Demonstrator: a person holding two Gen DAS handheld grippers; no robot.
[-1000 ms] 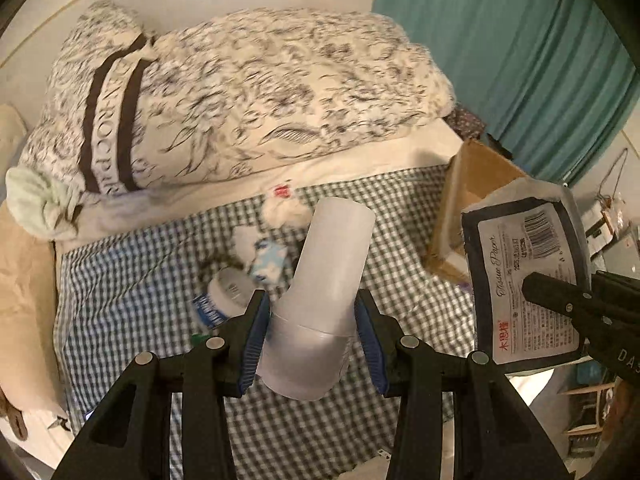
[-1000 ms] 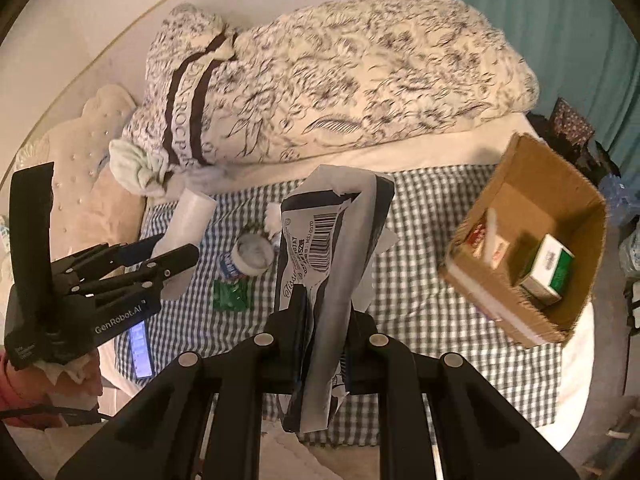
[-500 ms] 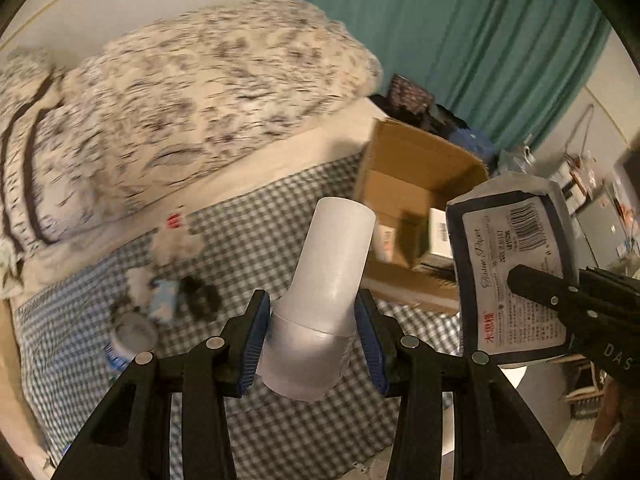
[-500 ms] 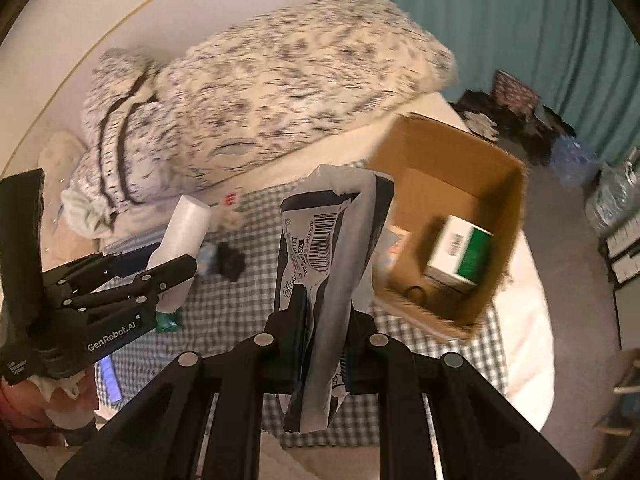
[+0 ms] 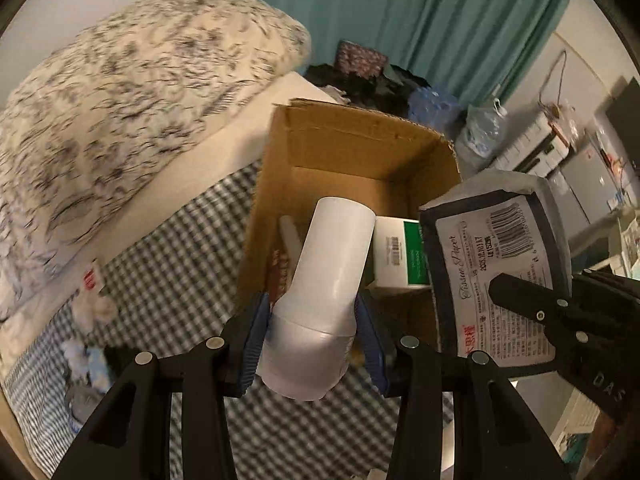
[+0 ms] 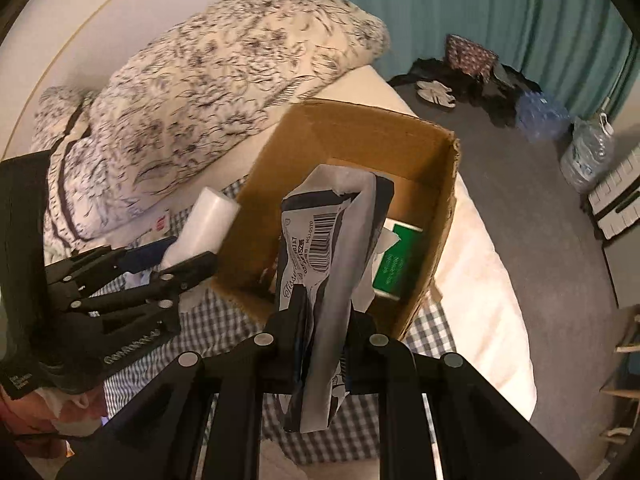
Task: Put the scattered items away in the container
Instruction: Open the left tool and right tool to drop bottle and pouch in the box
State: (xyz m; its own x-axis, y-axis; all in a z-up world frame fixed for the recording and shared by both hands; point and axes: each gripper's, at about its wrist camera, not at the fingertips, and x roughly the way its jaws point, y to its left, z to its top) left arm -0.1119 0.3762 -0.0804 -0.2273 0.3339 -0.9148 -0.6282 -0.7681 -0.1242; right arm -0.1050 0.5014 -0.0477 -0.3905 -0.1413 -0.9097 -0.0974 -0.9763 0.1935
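My left gripper (image 5: 314,332) is shut on a white bottle (image 5: 324,280) and holds it above the near edge of an open cardboard box (image 5: 352,144) on the checked bedspread. My right gripper (image 6: 322,312) is shut on a tissue pack (image 6: 332,264) in a dark blue and white wrapper, held over the same box (image 6: 360,124). The pack also shows in the left wrist view (image 5: 496,268), the bottle in the right wrist view (image 6: 208,220). A green and white carton (image 5: 400,258) lies inside the box.
Small items, among them a white fluffy one (image 5: 96,308) and a jar (image 5: 80,404), lie on the bedspread at left. A patterned duvet (image 5: 120,112) lies behind. Beyond the bed are grey floor (image 6: 540,200), water bottles (image 6: 588,156) and a teal curtain (image 5: 440,20).
Both grippers have swung right with their loads, from over the scattered items to the cardboard box, which is now close and central in both views.
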